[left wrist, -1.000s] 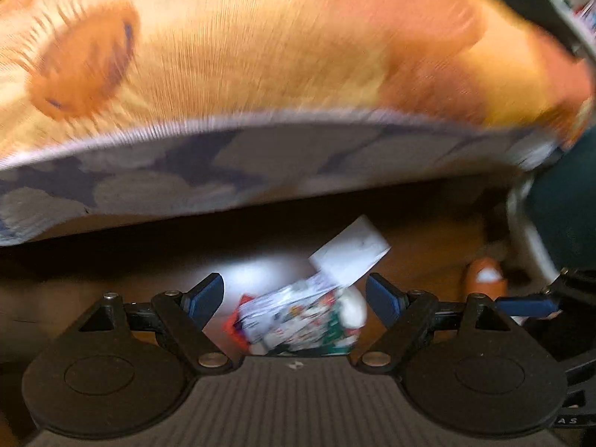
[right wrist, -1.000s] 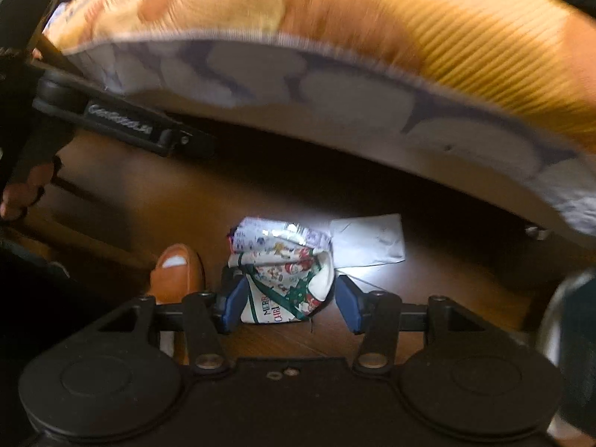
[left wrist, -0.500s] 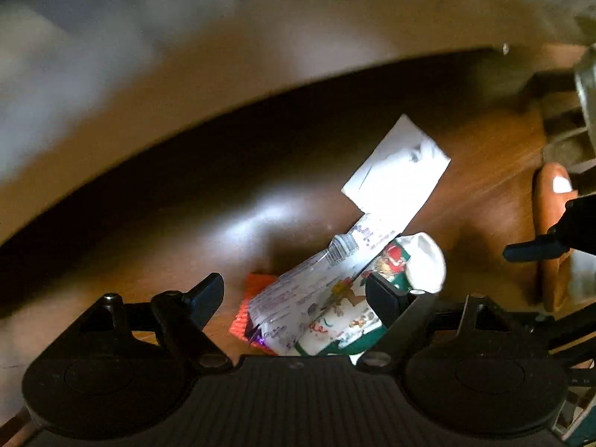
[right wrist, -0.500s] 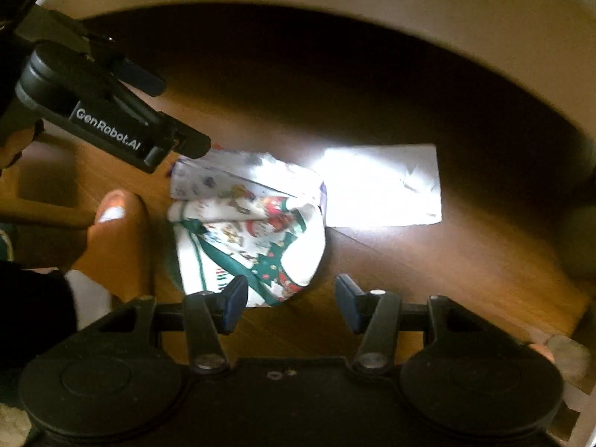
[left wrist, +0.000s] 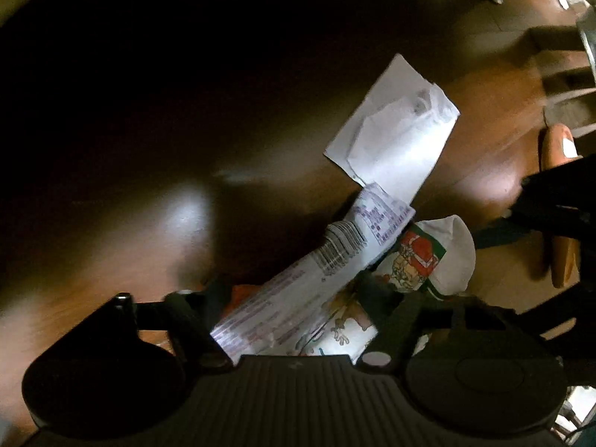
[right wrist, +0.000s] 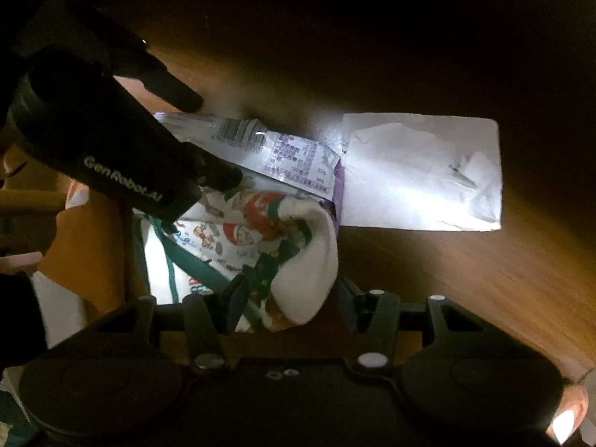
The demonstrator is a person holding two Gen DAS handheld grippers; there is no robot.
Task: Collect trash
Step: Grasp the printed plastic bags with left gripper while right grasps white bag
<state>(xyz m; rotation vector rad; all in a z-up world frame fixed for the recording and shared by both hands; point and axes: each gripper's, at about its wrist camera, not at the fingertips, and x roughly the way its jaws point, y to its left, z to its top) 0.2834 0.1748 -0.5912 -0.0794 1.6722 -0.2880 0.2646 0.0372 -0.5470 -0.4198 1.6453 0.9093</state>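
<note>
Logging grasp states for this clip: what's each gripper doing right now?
Left gripper: jaws closing around the silver wrapper, not yet clamped.
Right gripper: jaws open around the Christmas-print paper, nothing held.

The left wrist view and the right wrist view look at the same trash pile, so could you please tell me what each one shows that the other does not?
Only the left wrist view shows an orange-red scrap beside the left gripper, whose jaws are closing around the silver wrapper.

Only the right wrist view shows the left gripper's body from outside, lettered GenRobot.AI, and the right gripper open astride the Christmas-print bag.

Both show the wrapper, the bag, the white paper and the wooden floor.
</note>
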